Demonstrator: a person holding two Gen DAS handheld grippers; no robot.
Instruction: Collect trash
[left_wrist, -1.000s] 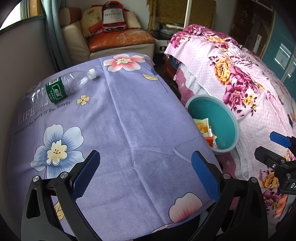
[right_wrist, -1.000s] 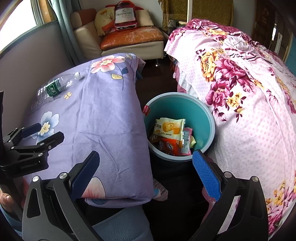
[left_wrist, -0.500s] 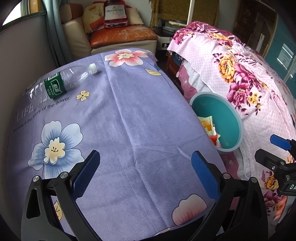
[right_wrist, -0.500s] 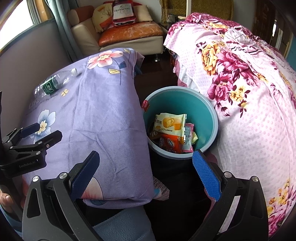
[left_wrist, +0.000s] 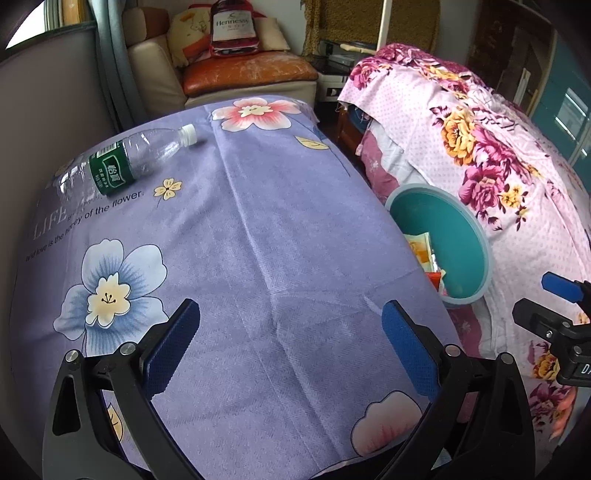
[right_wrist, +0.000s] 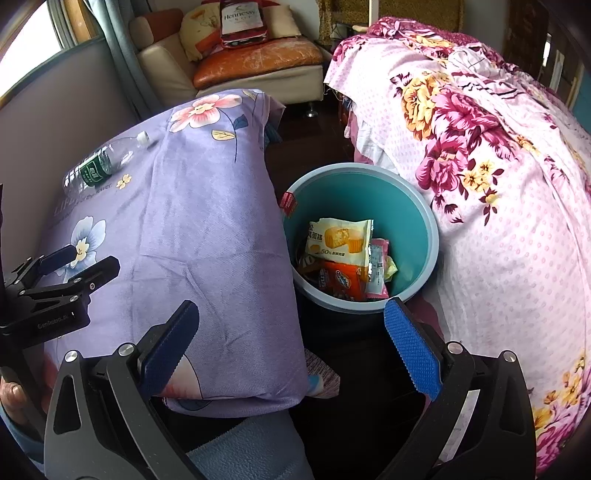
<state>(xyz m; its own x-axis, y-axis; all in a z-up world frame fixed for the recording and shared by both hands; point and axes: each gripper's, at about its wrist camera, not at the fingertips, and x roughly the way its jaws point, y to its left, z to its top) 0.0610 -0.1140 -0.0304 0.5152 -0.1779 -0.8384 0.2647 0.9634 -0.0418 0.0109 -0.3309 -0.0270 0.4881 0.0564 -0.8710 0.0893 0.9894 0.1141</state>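
Since wrappers (right_wrist: 340, 254) already sit in the bin (right_wrist: 428, 218), you've only the bottle (left_wrist: 122, 166) left, far across the table (left_wrist: 277, 240) from it; left gripper (left_wrist: 291, 345) and right gripper (right_wrist: 291, 345) both spread, empty.

one plastic bottle (left_wrist: 122, 164) is counted on the purple cloth (left_wrist: 258, 258). one teal bin (right_wrist: 417, 206) is seen, with at least four snack wrappers (right_wrist: 340, 240) inside. two hand-held grippers are counted, left (left_wrist: 291, 343) and right (right_wrist: 291, 343).
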